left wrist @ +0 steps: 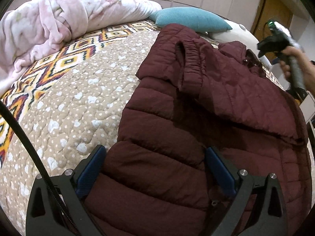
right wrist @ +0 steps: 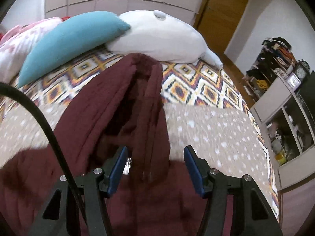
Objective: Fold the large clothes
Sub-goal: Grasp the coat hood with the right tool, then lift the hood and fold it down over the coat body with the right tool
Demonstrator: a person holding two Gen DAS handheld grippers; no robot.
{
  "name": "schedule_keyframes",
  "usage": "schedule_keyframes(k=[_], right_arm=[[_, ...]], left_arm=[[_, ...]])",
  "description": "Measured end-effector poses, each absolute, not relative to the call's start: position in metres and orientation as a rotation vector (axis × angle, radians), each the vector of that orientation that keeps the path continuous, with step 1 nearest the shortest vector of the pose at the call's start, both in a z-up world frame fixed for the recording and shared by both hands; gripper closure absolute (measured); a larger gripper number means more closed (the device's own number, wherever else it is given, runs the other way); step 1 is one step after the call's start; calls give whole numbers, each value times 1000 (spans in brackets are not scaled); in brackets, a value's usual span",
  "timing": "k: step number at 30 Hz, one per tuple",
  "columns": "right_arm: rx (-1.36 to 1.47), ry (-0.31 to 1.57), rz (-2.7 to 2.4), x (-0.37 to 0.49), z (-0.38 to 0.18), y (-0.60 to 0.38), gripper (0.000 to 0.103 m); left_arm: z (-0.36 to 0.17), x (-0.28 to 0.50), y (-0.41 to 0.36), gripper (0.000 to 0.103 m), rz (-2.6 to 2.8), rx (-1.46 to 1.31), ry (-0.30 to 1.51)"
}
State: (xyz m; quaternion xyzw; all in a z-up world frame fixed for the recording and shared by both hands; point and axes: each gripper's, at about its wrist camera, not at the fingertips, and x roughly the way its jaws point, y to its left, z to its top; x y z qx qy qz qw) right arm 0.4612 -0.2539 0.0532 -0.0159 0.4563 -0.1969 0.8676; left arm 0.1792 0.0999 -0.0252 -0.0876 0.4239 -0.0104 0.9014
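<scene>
A maroon puffer jacket lies on the bed with one sleeve folded across its chest. My left gripper stands wide open over the jacket's near hem. The quilted fabric lies between its blue pads, which do not press on it. My right gripper is open above the jacket's long folded edge, with nothing clamped between its fingers. In the left wrist view a hand carries that gripper near the collar at the far right, blurred.
The bed is covered by a beige dotted quilt with a diamond-patterned border. A pink blanket, a teal pillow and a white pillow lie at its head. Shelves stand right of the bed.
</scene>
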Motion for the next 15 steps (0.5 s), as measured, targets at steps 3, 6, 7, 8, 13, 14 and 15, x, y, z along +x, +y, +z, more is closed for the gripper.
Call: schedule_keyframes(k=[3,6,7,8,13,14,15], right_arm=[[2,953,-420,491,41,-263,39],[6,962,-438,518,30,-268,39],[10,967,-447,525,26,-270,41],[11,972,-454,530,23,-271,45],[21,914,-454,518,34,-275,95],[21,891,-441,511,42,-274,95],[24,864,-421,500,54,-270,96]], left_arm=[[-25,179,100,3,-21,-183,873],[-25,179,99,3,-21,-183,871],[-25,179,99,3,-21,-183,871],[-26,180,99,3,-20,-182,871],[-26,181,98,2,-22,-183,875],[-26,181,98,1,-22,-183,876],[-26,182,98,1,-23,-183,877]])
